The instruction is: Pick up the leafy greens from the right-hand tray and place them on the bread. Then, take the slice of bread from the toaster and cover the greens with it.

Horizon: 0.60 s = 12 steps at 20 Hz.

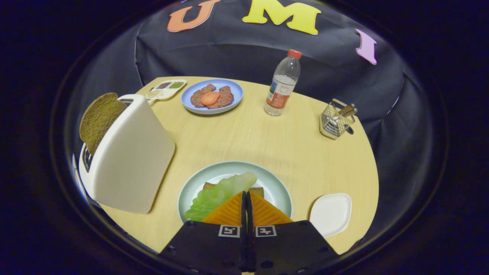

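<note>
step: laying greens on bread | hand-held gripper [245, 194] fingers pinched together on the lettuce leaf [217, 193], which drapes over the bread [256, 191] on the plate [279, 187] just ahead | tip: I'd open slowly, pull back | next: toast slice [98, 118] in toaster [130, 156], ahead-left

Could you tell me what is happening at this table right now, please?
A hand-held gripper is closed on the leafy greens, holding them over the bread on the pale green plate. The white tray to the right is bare. Another bread slice is in the toaster, so covering remains undone.
</note>
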Tool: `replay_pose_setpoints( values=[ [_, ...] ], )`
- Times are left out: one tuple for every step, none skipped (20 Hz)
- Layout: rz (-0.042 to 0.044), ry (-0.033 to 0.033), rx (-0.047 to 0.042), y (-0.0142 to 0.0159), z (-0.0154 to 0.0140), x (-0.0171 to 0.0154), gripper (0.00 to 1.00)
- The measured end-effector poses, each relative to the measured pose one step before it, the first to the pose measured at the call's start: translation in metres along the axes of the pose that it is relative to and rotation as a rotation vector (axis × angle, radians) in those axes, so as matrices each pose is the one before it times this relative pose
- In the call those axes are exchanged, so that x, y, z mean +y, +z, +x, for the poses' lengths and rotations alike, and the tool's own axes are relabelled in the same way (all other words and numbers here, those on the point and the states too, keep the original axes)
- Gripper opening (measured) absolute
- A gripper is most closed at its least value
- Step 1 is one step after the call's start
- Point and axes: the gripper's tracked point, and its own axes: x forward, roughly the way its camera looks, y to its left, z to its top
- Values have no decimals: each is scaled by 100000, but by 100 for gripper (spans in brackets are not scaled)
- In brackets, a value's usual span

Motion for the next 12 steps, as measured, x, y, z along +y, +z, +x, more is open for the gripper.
replay_pose_setpoints(
  values=[
    [-846, -1560, -430, 160, 346, -254, 0],
    [-708, -626, 86, -8, 316, -106, 0],
    [251, -113, -480, 96, -143, 34, 2],
    [1014, 1535, -863, 180, -299, 306, 6],
    [394, -471, -648, -116, -262, -19, 10],
    [269, -440, -725, -81, -515, -116, 23],
    [1320, 337, -444, -256, -625, 163, 36],
    [2454, 166, 227, -332, -769, 39, 49],
    [3291, 275, -490, -233, -732, 68, 56],
    [2614, 947, -617, -156, -782, 231, 64],
    [1850, -70, -1532, 12, -826, 67, 72],
    [767, -795, -1781, 114, -888, -78, 80]
  ],
)
